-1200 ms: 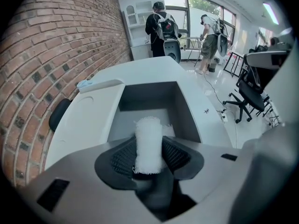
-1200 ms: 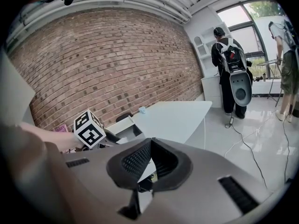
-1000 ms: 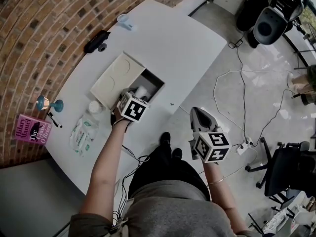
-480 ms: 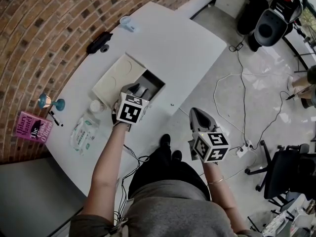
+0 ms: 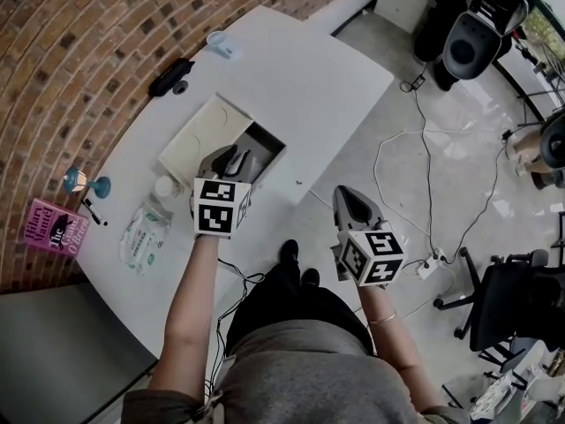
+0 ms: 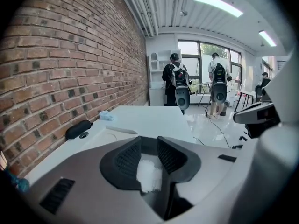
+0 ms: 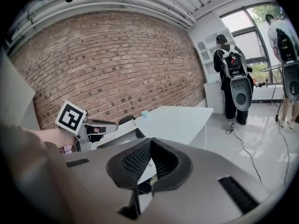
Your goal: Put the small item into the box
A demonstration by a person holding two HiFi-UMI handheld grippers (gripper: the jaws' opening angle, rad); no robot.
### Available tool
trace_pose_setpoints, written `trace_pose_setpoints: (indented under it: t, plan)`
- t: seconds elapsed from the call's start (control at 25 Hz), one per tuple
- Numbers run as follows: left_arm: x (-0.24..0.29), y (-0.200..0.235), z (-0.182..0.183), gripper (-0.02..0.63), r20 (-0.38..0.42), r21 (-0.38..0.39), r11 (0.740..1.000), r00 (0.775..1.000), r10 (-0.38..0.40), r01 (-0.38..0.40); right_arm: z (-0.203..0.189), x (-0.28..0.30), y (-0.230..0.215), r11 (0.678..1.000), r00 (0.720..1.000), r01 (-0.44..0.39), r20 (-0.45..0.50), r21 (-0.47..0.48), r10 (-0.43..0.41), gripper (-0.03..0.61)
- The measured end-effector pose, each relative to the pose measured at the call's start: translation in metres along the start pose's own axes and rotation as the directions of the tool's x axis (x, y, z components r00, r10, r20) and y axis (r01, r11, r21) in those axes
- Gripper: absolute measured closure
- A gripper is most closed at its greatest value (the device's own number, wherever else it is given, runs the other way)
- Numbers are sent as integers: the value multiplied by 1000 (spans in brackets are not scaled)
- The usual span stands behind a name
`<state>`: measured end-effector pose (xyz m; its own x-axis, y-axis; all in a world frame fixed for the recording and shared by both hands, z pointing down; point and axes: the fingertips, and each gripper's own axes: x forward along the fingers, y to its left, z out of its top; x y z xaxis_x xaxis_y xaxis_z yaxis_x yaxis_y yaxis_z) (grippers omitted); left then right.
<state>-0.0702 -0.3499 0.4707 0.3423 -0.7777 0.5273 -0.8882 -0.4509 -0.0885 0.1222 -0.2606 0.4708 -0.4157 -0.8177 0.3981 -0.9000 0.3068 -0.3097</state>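
An open grey box [image 5: 275, 141] lies on the white table [image 5: 309, 78], its lid [image 5: 203, 131] folded back to the left. My left gripper [image 5: 234, 160] hovers over the box's near edge, level and pointing away from me. Its jaws are closing. In the left gripper view [image 6: 149, 149] a small white fluffy item [image 6: 149, 175] shows low in the gap between the pads. I cannot tell if the pads touch it. My right gripper [image 5: 350, 199] hangs off the table's right side above the floor. Its jaws [image 7: 150, 146] meet, with nothing held.
A black case [image 5: 172, 75] and a blue cup [image 5: 218, 41] sit at the table's far side. Left of the box lie a white jar [image 5: 165, 186], a wipes pack [image 5: 144, 234], a pen [image 5: 94, 212] and a pink book [image 5: 57, 228]. Cables [image 5: 424, 175] cross the floor.
My left gripper has drawn back from inside the box toward me and its jaws have narrowed. The white item seen in the box earlier is now behind the jaws. The right gripper barely moved.
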Motion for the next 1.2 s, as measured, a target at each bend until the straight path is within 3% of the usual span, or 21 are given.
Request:
trace_pose_setpoints:
  t: [0.56, 1.2]
  plan:
    - [-59, -20, 8, 560, 156, -181, 983, 986, 53, -24, 12, -25, 2, 999, 999, 6, 47, -41, -4, 572]
    - [-92, -38, -4, 583, 200, -251, 968, 976, 82, -30, 18, -40, 10, 993, 998, -19, 59, -119, 26, 574]
